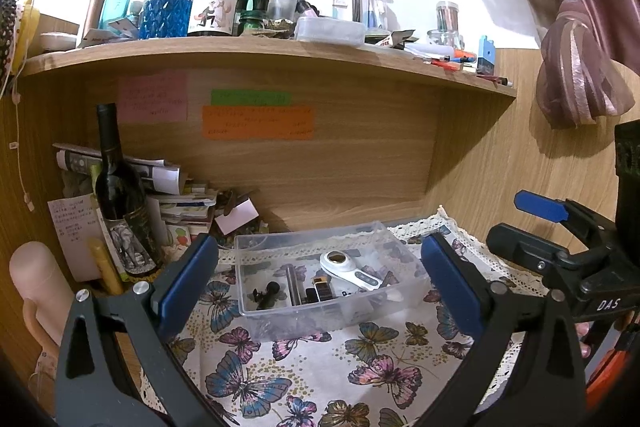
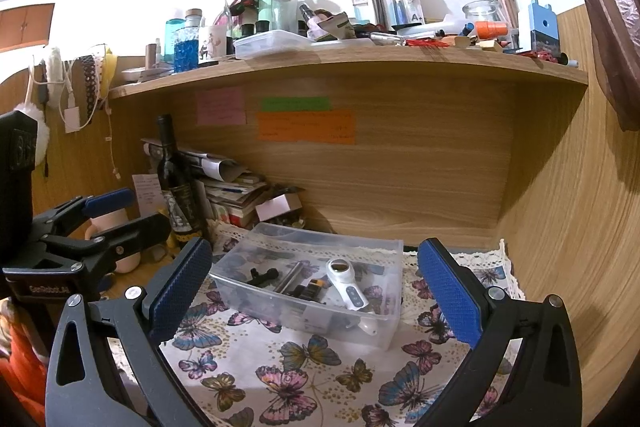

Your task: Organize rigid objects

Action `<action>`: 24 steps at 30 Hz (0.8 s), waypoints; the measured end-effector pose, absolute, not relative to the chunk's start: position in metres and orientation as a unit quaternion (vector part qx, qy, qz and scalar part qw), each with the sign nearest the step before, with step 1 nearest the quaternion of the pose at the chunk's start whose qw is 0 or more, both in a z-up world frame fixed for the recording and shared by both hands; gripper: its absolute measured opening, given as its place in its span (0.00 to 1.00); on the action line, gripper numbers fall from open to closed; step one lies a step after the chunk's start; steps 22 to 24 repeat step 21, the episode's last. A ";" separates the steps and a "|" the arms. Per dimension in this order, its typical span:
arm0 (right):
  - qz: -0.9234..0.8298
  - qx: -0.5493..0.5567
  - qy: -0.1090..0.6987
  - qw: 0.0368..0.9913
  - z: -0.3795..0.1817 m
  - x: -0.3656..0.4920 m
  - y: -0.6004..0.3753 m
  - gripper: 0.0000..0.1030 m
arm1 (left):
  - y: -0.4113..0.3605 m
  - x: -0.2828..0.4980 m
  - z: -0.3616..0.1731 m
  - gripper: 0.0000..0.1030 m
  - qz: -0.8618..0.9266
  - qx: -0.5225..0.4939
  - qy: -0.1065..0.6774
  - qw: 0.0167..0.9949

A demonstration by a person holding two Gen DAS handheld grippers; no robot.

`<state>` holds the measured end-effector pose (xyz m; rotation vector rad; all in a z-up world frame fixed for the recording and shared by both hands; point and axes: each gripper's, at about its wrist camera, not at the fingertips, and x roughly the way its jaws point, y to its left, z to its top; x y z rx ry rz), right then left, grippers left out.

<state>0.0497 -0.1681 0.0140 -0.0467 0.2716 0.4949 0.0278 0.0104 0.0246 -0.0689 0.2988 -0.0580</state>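
Wooden desk (image 2: 120, 291) w/ butterfly cloth (image 2: 304, 379) over it. On cloth: clear plastic box (image 2: 384, 323). Back left, beside cloth: wine bottle (image 2: 176, 195), stack of papers/books (image 2: 236, 195), pink cup (image 2: 116, 223). Shelf (image 2: 360, 61) above crowded w/ bottles, jars, pens.

Warm indoor light, wall above shelf blown out white; strong fisheye bending, dark vignette corners; focus sharp.

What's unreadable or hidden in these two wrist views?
- Sticky notes: writing too small, both views.
- Clear bin: small dark items at its bottom blur together; the frosted wall hides the white device's lower end.
- Paper stack: partly hidden behind the wine bottle, left wrist view.
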 end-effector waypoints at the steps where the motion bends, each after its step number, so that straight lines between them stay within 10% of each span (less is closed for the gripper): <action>1: 0.244 -0.023 0.134 0.960 0.014 0.049 -0.168 1.00 | 0.011 0.028 0.025 1.00 -0.029 -0.035 0.148 0.988; 24: 0.247 -0.026 0.135 0.959 0.014 0.051 -0.166 1.00 | 0.011 0.022 0.026 1.00 -0.032 -0.038 0.140 0.989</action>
